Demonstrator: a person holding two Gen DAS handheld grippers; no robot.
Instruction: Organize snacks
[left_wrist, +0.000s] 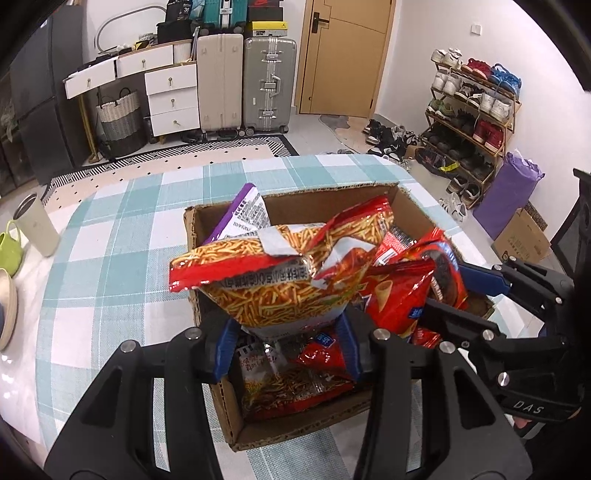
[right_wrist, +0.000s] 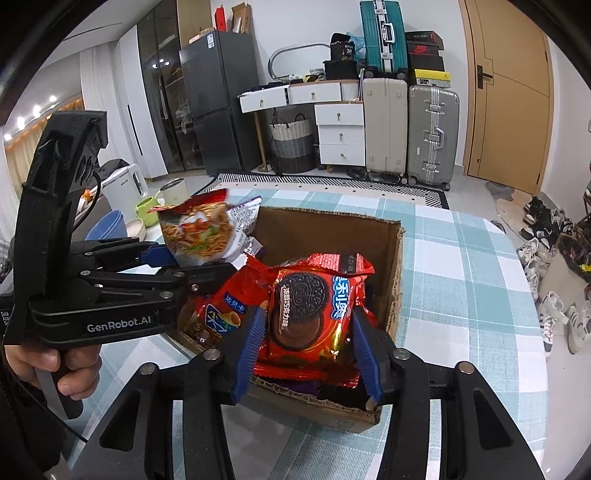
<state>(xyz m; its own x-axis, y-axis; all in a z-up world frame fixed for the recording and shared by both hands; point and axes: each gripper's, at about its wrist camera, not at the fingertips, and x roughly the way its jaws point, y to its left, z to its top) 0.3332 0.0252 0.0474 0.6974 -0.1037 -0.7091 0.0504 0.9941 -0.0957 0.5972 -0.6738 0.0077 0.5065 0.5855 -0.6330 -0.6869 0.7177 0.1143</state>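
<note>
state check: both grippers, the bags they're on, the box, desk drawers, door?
left gripper: shut on noodle snack bag, lifted
right gripper: shut on Oreo bag
cardboard box: open, holds snacks
top desk drawers: pulled out
door: closed

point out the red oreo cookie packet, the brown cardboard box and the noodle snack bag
red Oreo cookie packet (right_wrist: 308, 314), right wrist view, printed cookie
brown cardboard box (right_wrist: 332, 236), right wrist view, inner far wall
noodle snack bag (left_wrist: 273, 284), left wrist view, front face

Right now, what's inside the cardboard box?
The cardboard box holds snack bags: a red cookie bag in the right gripper, a red cone-snack bag, and a purple-edged bag. Whatever lies beneath them is covered.
</note>
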